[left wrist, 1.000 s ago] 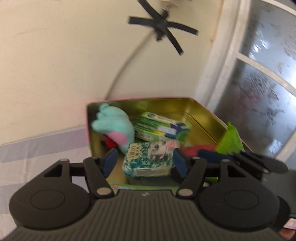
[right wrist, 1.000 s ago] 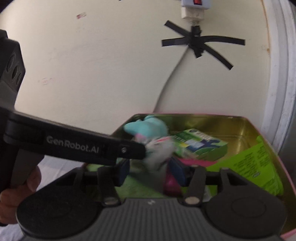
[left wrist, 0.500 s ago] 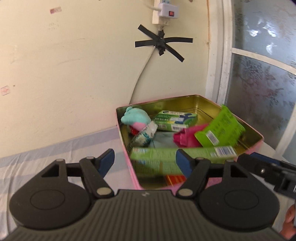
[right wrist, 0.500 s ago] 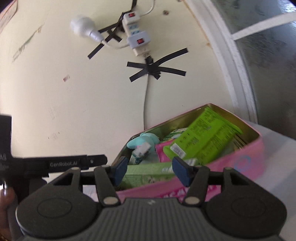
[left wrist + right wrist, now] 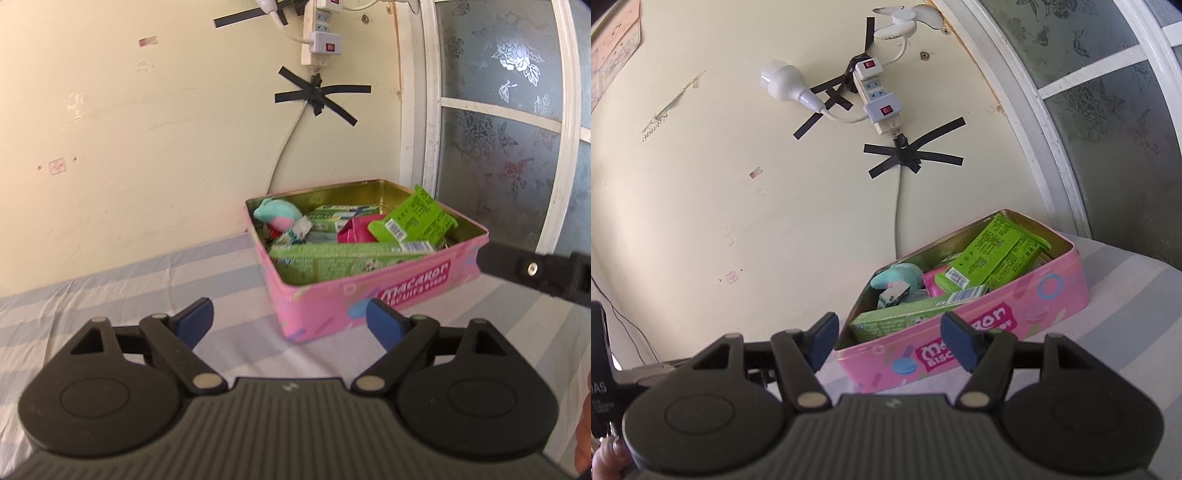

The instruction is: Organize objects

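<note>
A pink biscuit tin [image 5: 373,295] [image 5: 1027,306] stands open on the striped cloth against the wall. Inside lie a teal plush toy [image 5: 277,214] [image 5: 897,275], a long green box [image 5: 343,254] [image 5: 905,317], a green packet [image 5: 421,219] [image 5: 997,254], a pink packet [image 5: 356,230] and a small white-and-teal pack [image 5: 297,232] [image 5: 894,295]. My left gripper [image 5: 290,323] is pulled back from the tin, its jaws opening wide with nothing between them. My right gripper [image 5: 888,341] also hangs short of the tin's near wall, jaws opening and empty.
A cream wall with a taped power strip [image 5: 875,96] and cable [image 5: 284,147] rises behind the tin. A frosted window with a white frame [image 5: 432,110] is to the right. The other gripper's body [image 5: 535,273] juts in from the right of the left wrist view.
Both grippers have backed away from the tin and spread their jaws. The small white-and-teal pack that sat between the left jaws a second ago now lies in the tin.
</note>
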{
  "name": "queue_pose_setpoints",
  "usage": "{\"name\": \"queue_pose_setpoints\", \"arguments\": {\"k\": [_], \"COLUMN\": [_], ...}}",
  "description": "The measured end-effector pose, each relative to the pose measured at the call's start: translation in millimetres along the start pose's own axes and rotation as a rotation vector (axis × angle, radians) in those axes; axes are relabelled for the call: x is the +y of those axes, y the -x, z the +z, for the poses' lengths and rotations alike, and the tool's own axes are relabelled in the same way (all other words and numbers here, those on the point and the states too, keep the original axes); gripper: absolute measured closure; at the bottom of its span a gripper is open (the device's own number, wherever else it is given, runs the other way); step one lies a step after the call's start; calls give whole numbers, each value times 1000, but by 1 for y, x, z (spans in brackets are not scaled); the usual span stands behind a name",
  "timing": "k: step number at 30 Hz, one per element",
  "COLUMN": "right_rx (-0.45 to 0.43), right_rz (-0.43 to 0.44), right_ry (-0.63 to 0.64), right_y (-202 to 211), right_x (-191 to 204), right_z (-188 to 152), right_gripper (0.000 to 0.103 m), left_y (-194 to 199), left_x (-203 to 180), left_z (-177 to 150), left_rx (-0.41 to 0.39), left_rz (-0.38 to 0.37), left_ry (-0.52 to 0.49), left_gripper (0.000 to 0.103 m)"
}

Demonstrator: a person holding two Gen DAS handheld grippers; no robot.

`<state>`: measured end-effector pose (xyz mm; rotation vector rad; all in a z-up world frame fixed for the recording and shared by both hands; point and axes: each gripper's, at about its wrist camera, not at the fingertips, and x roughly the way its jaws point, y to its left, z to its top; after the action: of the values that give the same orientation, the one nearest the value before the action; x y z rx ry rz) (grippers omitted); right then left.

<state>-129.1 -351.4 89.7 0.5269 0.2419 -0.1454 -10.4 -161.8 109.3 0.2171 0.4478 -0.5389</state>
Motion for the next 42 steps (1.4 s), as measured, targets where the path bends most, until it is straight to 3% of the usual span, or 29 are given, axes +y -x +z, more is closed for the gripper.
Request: {"name": "queue_pose_setpoints", "arguments": {"k": [4, 13, 28, 35, 42], "right_rx": [-3, -7, -18, -14, -8], "right_rz": [8, 31, 43, 44, 43], "right_ry": [2, -21, -18, -23, -28], "right_y": [10, 20, 24, 23, 21], "right_x": [9, 15, 15, 14, 13], "right_z": [-7, -7, -7, -7, -9], "right_gripper": [36, 29, 26, 24, 24], "left_y": [9, 22, 25, 25, 23], "left_x": [2, 8, 3, -4, -8], "left_z": [-7, -11, -13, -14, -15], "left_rx": [2, -2, 10, 7, 42], "left_rz": [31, 78, 160, 212, 212], "left_ry": [10, 61, 46, -9, -15], "left_gripper": [0, 0, 0, 0, 0]}}
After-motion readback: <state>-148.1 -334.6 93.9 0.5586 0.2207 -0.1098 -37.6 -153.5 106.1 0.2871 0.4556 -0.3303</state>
